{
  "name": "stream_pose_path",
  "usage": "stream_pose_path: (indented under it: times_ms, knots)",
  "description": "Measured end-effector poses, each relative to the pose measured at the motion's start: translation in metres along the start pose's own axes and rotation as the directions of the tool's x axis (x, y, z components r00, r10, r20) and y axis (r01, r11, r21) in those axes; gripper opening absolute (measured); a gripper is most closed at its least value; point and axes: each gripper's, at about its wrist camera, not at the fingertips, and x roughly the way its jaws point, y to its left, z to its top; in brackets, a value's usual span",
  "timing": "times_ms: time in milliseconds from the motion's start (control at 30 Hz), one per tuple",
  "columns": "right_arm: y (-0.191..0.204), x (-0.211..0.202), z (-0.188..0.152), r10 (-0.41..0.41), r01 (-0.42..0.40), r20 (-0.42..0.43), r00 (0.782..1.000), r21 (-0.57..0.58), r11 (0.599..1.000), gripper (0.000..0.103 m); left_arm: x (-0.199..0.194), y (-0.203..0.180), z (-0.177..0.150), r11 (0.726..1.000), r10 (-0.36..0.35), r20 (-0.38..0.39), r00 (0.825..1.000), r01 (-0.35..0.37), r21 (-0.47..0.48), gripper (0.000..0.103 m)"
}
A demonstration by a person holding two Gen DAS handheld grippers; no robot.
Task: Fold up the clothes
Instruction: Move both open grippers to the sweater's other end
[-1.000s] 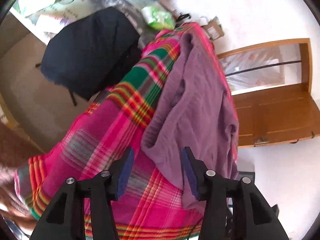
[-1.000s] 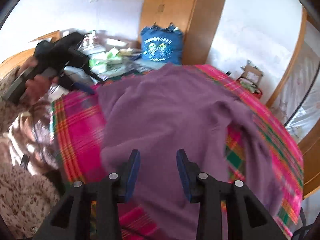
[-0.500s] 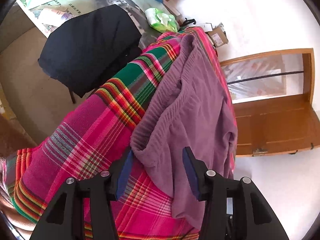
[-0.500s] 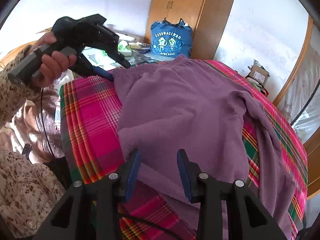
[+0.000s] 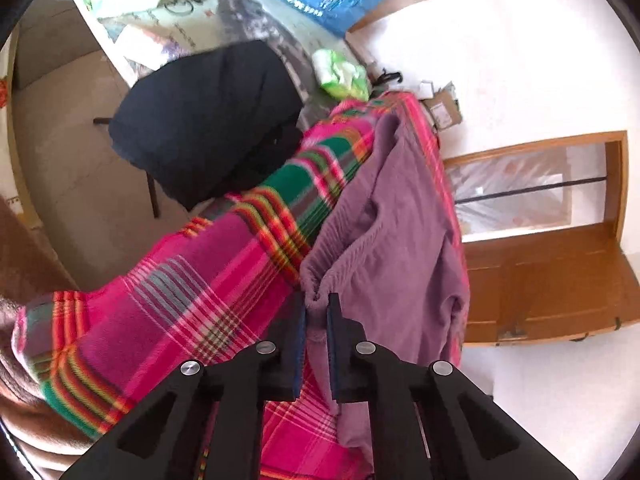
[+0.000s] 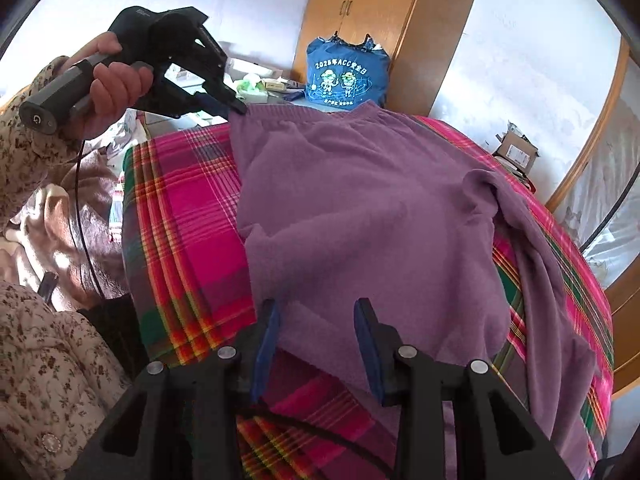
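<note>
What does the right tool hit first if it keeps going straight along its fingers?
Probably the purple sweater: the open right tool already straddles its near edge on the plaid blanket. Depth is uncertain.

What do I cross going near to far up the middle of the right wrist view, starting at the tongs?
Right tongs, open over the near edge → purple sweater spread on the plaid blanket → the sweater's ribbed far hem, with the left tongs shut on its corner → blue bag → wooden wardrobe.
</note>
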Motion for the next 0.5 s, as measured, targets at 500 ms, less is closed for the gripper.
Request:
stream_pose_path:
  times_ms: [500]
  knots:
    - [0.012,0.012,-0.003,-0.021,0.02,-0.007,1.0,-0.072,0.997,0.039,-0.011,0.018,0.008,0.998,0.022,0.039,0.999,-0.02,-0.058,0.009]
